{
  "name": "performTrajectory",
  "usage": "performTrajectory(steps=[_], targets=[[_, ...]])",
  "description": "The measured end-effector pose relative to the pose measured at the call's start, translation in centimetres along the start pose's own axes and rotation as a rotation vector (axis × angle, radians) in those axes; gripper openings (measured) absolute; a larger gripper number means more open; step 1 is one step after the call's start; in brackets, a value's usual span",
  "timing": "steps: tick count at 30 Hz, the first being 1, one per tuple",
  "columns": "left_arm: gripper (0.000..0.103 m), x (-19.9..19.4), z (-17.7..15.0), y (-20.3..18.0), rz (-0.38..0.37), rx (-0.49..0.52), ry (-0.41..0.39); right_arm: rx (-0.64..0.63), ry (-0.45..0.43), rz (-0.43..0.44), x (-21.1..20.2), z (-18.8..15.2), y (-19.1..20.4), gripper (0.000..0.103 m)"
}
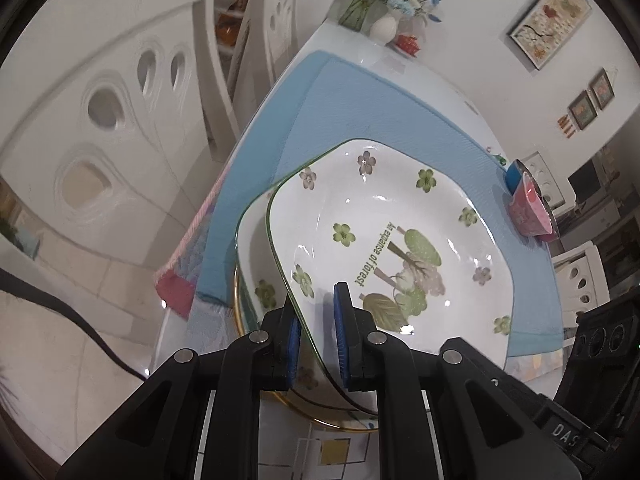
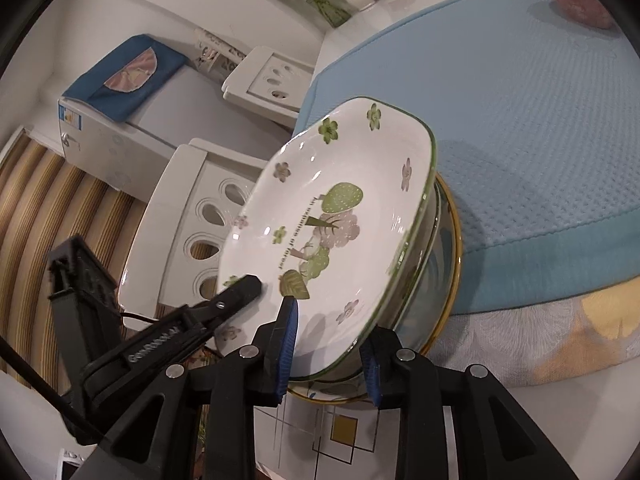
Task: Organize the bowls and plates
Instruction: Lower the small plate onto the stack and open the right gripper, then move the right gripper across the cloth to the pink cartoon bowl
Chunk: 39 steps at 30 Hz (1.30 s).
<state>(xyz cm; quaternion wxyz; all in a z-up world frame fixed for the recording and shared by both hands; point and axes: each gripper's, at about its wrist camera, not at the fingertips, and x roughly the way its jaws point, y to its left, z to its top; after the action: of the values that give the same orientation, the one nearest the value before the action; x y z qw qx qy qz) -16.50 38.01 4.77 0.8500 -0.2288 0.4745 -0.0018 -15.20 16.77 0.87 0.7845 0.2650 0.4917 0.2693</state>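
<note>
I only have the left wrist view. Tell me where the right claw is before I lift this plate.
Observer: The right claw straddles the plate at its near rim, jaws wide apart.
Operator: Describe how the plate sits from that side.
Observer: It is tilted. Its right edge rests on the stack above the gold-rimmed plate, and its left side is raised where the left claw holds it.
Operator: Report what is beyond the raised side.
Observer: A white cabinet with a blue cloth on top stands on the floor.
</note>
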Motion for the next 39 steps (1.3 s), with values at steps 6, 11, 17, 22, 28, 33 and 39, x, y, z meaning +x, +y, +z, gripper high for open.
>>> performTrajectory(steps=[6, 11, 17, 22, 28, 33, 39], targets=[[0.017, 0.3, 0.1, 0.4, -0.013, -0.019, 0.041, 0.033, 0.081, -0.080, -0.1, 0.8, 0.4, 0.030], [0.048, -0.5, 1.1, 2.1, -0.141, -0.135, 0.088, 0.032, 0.179, -0.178, 0.5, 1.8, 1.5, 0.032], [0.102, -1.0, 2.0, 1.9, -0.291, -0.094, 0.127, 0.058, 0.116, -0.225, -1.9, 1.9, 1.7, 0.070], [0.102, -1.4, 2.8, 1.1, -0.298, 0.002, 0.113, 0.122, -0.058, -0.297, -9.9, 2.6, 0.3, 0.079], [0.102, -2.9, 4.4, 0.5, -0.289, 0.022, -0.011, 0.214, -0.315, -0.488, -23.3, 7.1, -3.5, 0.085], [0.102, -3.9, 4.7, -0.7, -0.355, 0.041, -0.042, 0.322, -0.498, -0.516, -32.0, 10.6, -3.5, 0.085], [0.103, -7.3, 3.4, -5.4, -0.354, 0.142, -0.098, 0.206, -0.684, -0.544, -37.7, 4.3, 1.3, 0.102]])
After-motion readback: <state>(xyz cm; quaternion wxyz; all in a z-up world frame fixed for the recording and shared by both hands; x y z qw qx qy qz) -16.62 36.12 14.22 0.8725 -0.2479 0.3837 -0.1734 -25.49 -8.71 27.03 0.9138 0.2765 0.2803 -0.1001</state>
